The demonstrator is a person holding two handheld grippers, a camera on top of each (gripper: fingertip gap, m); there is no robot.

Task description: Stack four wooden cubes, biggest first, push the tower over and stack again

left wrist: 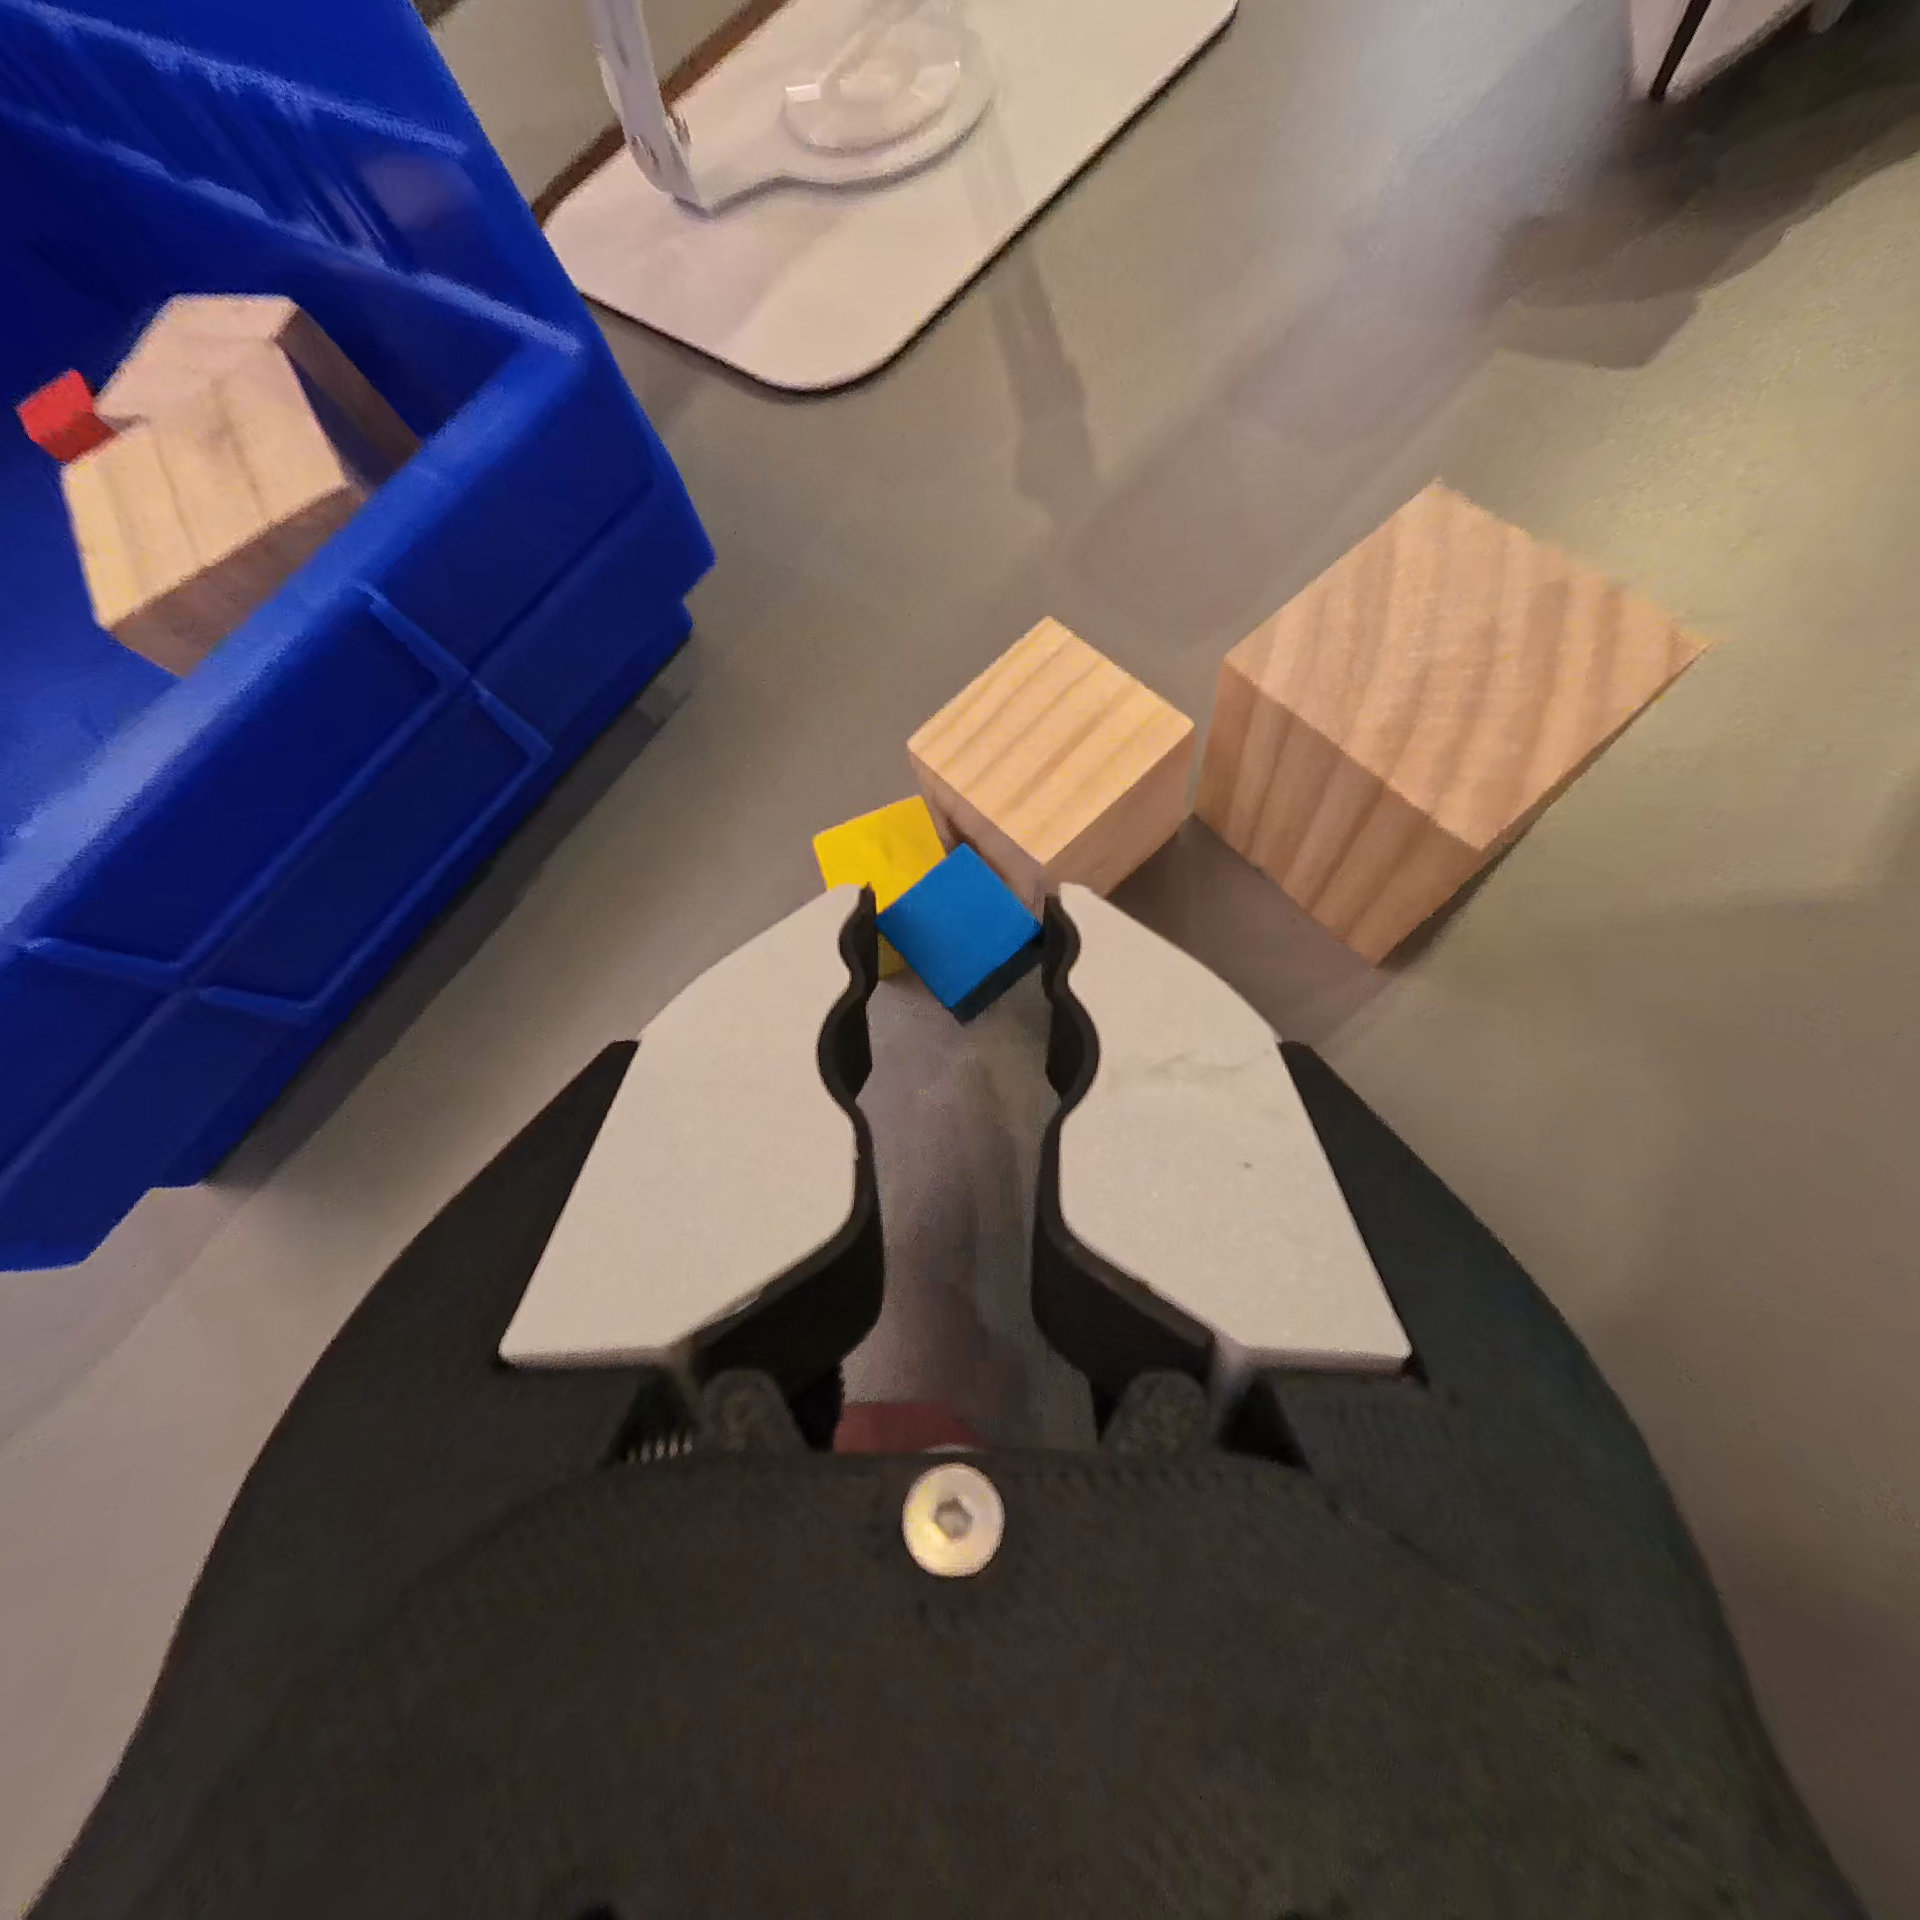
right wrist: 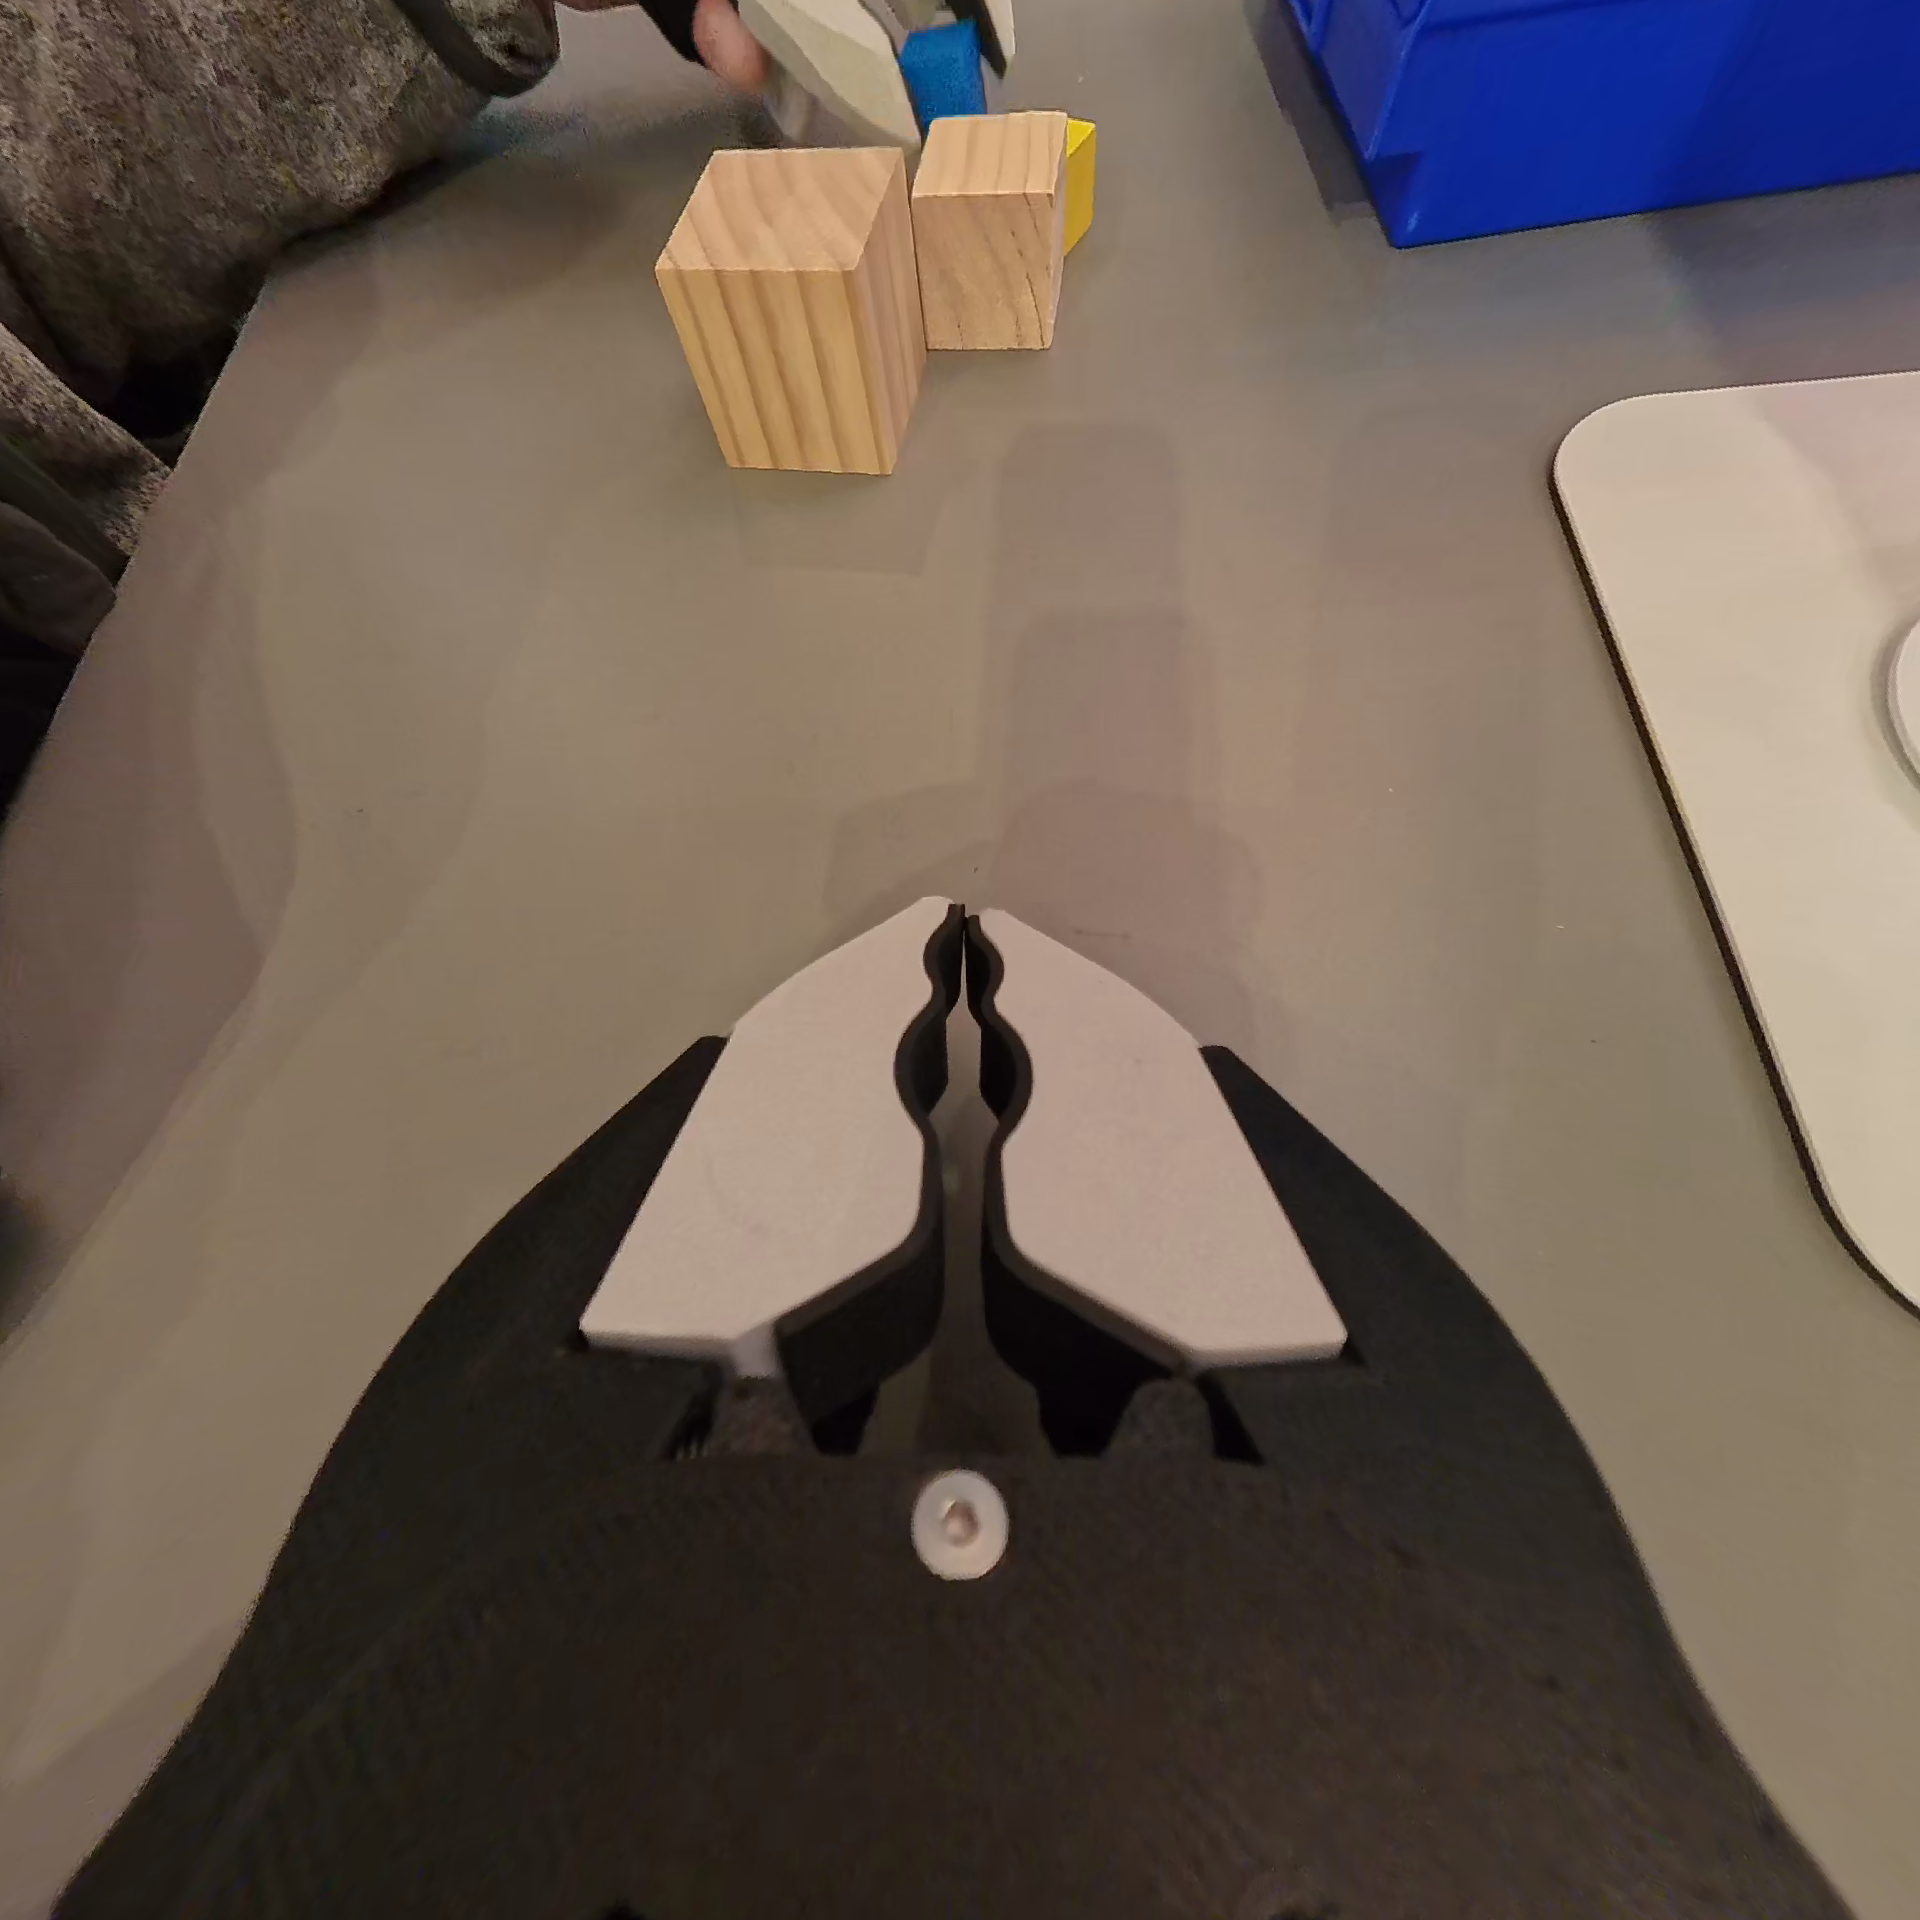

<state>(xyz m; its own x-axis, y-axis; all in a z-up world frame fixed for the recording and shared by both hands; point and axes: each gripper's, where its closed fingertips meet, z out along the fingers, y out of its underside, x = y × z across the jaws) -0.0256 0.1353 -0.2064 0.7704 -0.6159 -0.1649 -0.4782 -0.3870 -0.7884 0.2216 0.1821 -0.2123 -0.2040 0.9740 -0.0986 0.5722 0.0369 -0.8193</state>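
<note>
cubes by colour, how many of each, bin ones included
plain wood: 3, big, mid, one in the blue bin
yellow: 1
blue: 1, in the left gripper
red: 1, in the bin
total: 6

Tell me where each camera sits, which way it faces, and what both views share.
Left wrist view: on the left gripper, looking down over its fingers, which grip the blue cube above the table; no hand visible.
Right wrist view: on the shut right gripper, low, facing across the table toward a grey sleeve.
Shared: large wooden cube, medium wooden cube, yellow cube, blue bin.
</note>
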